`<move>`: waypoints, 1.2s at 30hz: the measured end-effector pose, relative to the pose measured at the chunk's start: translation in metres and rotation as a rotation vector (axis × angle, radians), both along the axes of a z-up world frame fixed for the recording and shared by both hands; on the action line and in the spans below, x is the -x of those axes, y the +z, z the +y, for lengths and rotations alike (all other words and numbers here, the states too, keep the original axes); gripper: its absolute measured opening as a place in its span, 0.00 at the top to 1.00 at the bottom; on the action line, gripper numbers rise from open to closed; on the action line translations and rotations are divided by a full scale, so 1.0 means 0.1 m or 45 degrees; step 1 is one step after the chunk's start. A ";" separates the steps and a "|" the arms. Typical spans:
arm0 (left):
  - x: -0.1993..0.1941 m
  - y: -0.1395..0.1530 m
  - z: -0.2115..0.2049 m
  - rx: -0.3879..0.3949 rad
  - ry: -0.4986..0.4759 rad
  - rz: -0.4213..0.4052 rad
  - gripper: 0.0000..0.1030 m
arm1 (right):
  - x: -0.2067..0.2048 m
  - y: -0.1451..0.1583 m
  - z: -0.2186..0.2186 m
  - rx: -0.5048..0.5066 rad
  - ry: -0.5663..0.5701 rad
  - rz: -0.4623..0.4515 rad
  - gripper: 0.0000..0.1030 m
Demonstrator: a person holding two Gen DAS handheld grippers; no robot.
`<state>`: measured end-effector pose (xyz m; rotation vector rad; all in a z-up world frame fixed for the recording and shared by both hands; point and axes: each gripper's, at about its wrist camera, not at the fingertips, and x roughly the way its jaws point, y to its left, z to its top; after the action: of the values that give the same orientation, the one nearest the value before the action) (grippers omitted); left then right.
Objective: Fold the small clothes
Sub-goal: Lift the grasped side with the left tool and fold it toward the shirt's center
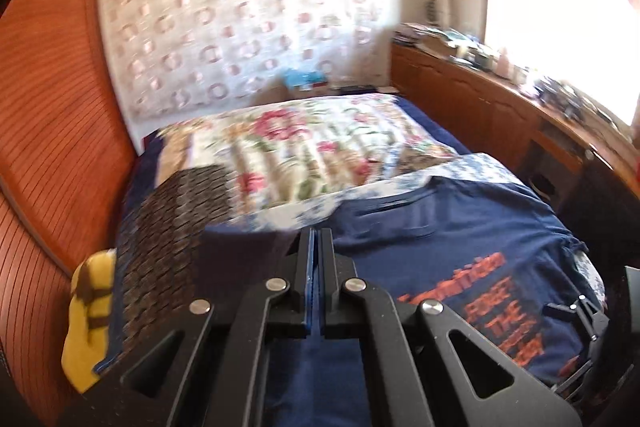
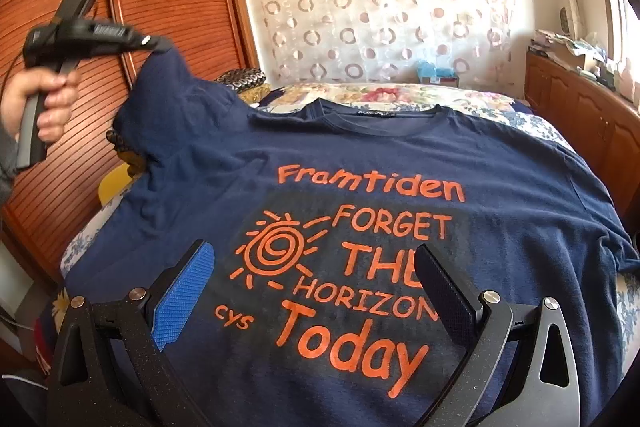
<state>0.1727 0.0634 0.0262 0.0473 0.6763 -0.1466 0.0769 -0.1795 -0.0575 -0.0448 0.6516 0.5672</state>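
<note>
With the navy t-shirt (image 2: 360,187) spread print-up on the bed (image 2: 520,115), its left sleeve (image 2: 168,83) is pinched in the closed left gripper (image 2: 154,43), probably best carried flat across toward the right, the right gripper (image 2: 312,287) hovering wide open and empty.

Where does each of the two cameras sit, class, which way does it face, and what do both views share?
Left wrist view: sits on the left claw, raised, looking along its shut fingers over the bed toward the curtain; its jaws pinch navy cloth.
Right wrist view: sits on the right claw, low over the navy T-shirt, fingers spread wide and holding nothing; a hand lifts the left claw with the sleeve.
Shared: the T-shirt's orange print, the floral bedding, the patterned curtain, the wooden cabinets.
</note>
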 end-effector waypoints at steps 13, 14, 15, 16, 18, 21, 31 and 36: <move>0.36 -0.17 -0.21 -0.016 -0.142 0.094 0.79 | -0.08 0.08 -0.17 -0.001 -0.009 -0.006 0.01; 0.38 -0.22 -0.17 -0.013 -0.128 0.097 0.79 | -0.09 0.10 -0.16 -0.001 0.002 -0.013 0.02; 0.41 -0.28 -0.14 -0.009 -0.116 0.100 0.78 | -0.11 0.12 -0.15 0.000 0.019 -0.019 0.02; 0.50 -0.34 -0.04 0.003 -0.091 0.105 0.78 | -0.14 0.15 -0.13 0.002 0.044 -0.027 0.03; 0.56 -0.47 0.05 0.030 -0.060 0.113 0.78 | -0.20 0.20 -0.06 0.012 0.085 -0.039 0.07; 0.70 -0.70 0.24 0.058 0.013 0.142 0.78 | -0.35 0.27 0.10 0.043 0.158 -0.056 0.18; 0.86 -1.38 0.33 0.053 0.082 0.247 0.78 | -1.12 0.08 0.95 0.211 0.401 0.050 0.51; 0.87 -1.57 0.37 0.050 0.077 0.308 0.78 | -1.38 -0.18 1.29 0.295 0.488 0.088 0.51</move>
<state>0.0862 0.1000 -0.1304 -0.0292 0.9150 -0.1078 0.2153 -0.0503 -0.0753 -0.3748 0.7801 0.8620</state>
